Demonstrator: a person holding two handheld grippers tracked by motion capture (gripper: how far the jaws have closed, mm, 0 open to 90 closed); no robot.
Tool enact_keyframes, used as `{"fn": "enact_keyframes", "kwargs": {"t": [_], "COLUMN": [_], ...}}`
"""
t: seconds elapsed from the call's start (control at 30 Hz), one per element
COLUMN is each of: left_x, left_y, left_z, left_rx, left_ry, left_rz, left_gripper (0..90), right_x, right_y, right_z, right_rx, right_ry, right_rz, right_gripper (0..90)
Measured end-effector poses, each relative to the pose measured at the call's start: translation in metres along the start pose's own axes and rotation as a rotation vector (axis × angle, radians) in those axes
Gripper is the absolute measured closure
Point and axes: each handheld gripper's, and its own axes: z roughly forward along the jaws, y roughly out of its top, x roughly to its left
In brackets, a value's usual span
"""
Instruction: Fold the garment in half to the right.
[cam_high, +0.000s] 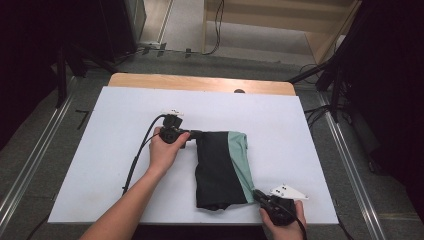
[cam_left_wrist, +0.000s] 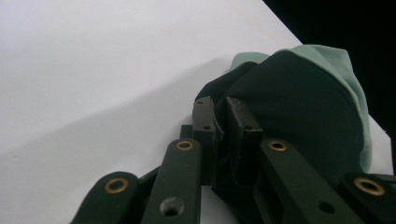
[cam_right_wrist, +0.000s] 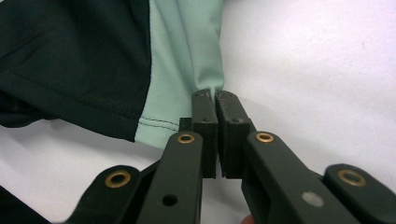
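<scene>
Currently, a folded garment (cam_high: 220, 170), black with a mint green panel, is lying on a white surface (cam_high: 100, 150), toward the near edge and a little right of centre. The green panel is running down the garment's right side.

A person's left hand is holding the left gripper (cam_high: 192, 135) at the garment's far left corner. In the left gripper view, its jaws are sitting nearly together and are pinching a thin fold of the black fabric (cam_left_wrist: 289, 107) between them, with the bunched cloth rising just beyond and to the right of the tips.

The person's right hand is holding the right gripper (cam_high: 256, 194) at the garment's near right corner, close to the near edge of the surface. In the right gripper view, its jaws are clenched on the edge of the green panel (cam_right_wrist: 187, 60), the cloth puckering where it is entering the narrow slit between the pads, while the black part is spreading away to the left.
</scene>
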Motion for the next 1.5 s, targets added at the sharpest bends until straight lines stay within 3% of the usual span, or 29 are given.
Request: {"fn": "enact_keyframes", "kwargs": {"t": [0.23, 0.47, 0.73, 1.2, 1.5], "left_x": [0.002, 0.006, 0.018, 0.045, 0.061], "left_y": [0.007, 0.014, 0.025, 0.042, 0.052], "left_z": [-0.004, -0.009, -0.016, -0.02, -0.022], "left_rx": [0.001, -0.014, -0.036, -0.06, -0.081], "left_ry": [0.013, 0.054, 0.097, 0.171, 0.203], "left_rz": [0.011, 0.026, 0.025, 0.018, 0.005], "left_gripper": [85.7, 86.0, 86.1, 86.1, 86.2], "right_x": [0.002, 0.008, 0.022, 0.033, 0.036], "right_y": [0.002, 0.008, 0.019, 0.047, 0.06], "right_z": [0.002, 0.009, 0.021, 0.049, 0.065], "right_rx": [-0.001, -0.008, -0.019, -0.02, -0.024], "right_ry": [0.004, 0.024, 0.013, 0.032, 0.013], "right_rz": [-0.007, -0.03, -0.082, -0.105, -0.122], "right_gripper": [85.5, 85.7, 85.9, 85.9, 85.9]}}
